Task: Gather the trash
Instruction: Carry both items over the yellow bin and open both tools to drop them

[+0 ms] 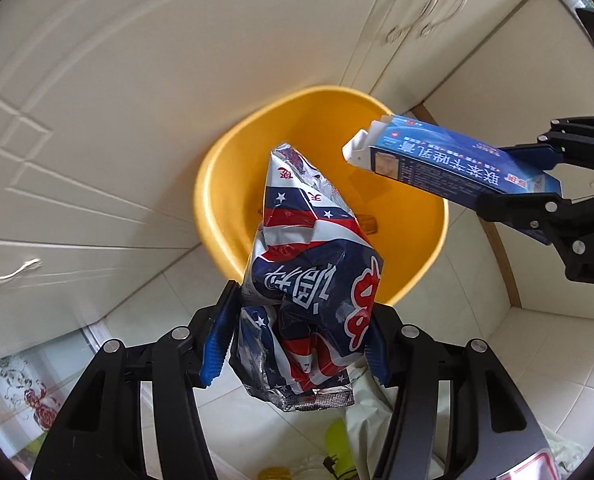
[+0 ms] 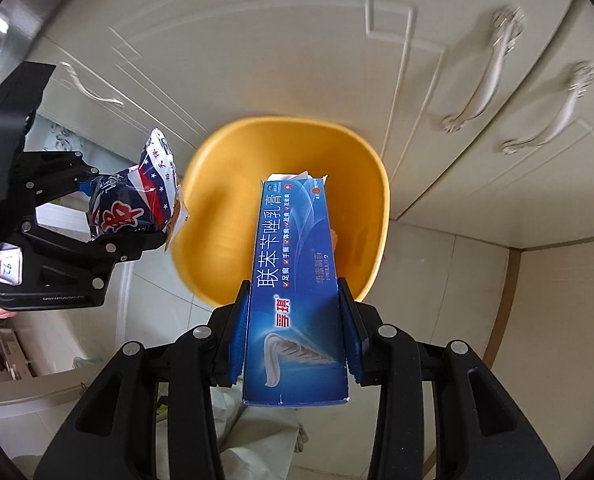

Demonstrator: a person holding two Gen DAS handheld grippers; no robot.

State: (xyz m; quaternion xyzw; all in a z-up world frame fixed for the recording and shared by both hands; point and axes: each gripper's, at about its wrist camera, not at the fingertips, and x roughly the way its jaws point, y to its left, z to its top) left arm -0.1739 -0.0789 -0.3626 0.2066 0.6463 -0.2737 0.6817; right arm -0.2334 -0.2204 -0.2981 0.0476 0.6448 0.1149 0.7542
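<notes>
Blue-padded left tool clamping snack bag, right tool box.

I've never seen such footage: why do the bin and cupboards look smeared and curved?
Left wrist view: yellow bin rim smeared by motion blur, snack bag sharp. Right wrist view: cupboard handles ghosted, blue box crisp; the fisheye lens bends straight edges in both.
</notes>
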